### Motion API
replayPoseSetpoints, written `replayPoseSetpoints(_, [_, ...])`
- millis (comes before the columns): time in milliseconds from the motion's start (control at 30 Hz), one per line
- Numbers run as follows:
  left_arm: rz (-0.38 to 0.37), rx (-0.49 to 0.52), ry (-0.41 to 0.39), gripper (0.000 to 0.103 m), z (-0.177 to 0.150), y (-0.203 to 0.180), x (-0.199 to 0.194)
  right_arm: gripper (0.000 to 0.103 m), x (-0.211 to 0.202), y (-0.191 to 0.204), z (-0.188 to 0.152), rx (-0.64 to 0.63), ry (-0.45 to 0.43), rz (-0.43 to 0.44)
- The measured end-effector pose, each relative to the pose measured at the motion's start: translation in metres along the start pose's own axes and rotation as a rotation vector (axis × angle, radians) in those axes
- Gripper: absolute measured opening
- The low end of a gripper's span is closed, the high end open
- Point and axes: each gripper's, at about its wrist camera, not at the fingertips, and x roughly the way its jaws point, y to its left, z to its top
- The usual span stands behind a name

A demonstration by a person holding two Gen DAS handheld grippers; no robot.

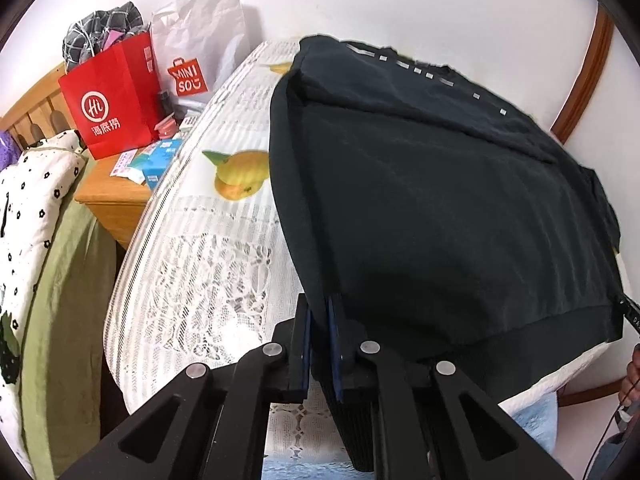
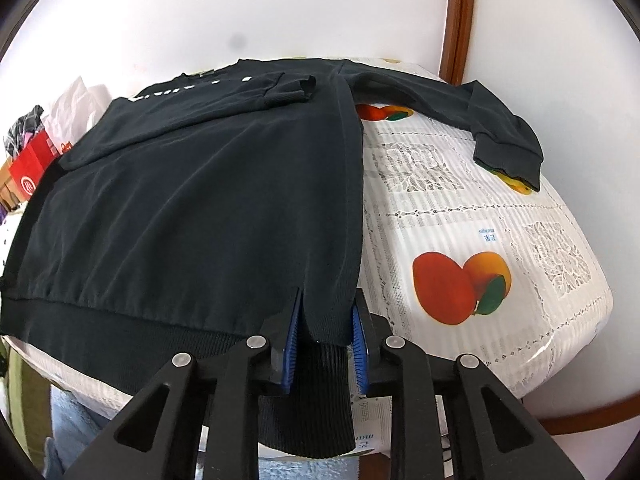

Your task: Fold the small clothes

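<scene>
A dark navy sweater [image 1: 440, 208] lies flat on a table covered with a white fruit-print cloth [image 1: 192, 280]. My left gripper [image 1: 318, 308] is shut on the left corner of its ribbed hem at the table's near edge. In the right wrist view the sweater [image 2: 200, 200] fills the left half of the tablecloth [image 2: 500, 232]. My right gripper [image 2: 326, 304] is shut on the hem's right corner, with ribbed fabric hanging down between the blue pads. One sleeve [image 2: 280, 88] is folded across the chest. The other sleeve [image 2: 500, 136] stretches out to the right.
Left of the table stands a wooden nightstand [image 1: 108, 196] with a red paper bag [image 1: 116, 100], a white shopping bag [image 1: 200, 40] and small packets. A bed with a dotted pillow [image 1: 28, 208] lies further left. A curved wooden chair frame [image 2: 456, 20] rises behind the table.
</scene>
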Motion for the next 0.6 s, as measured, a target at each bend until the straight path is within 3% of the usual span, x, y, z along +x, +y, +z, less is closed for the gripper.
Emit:
replayPoseSetpoints(267, [0.019, 0.04, -0.083, 0.018, 0.012, -0.013, -0.02, 0.047, -0.019, -0.006, 0.022, 0.046, -0.06, -0.038])
replayPoseSetpoints(533, [-0.008, 0.055, -0.12, 0.018, 0.042, -0.031, -0.018, 0.048, -0.031, -0.001, 0.043, -0.002, -0.101, -0.066])
replayPoseSetpoints(600, [-0.013, 0.062, -0.125, 0.018, 0.049, -0.038, -0.015, 0.048, -0.031, 0.001, 0.047, -0.015, -0.122, -0.113])
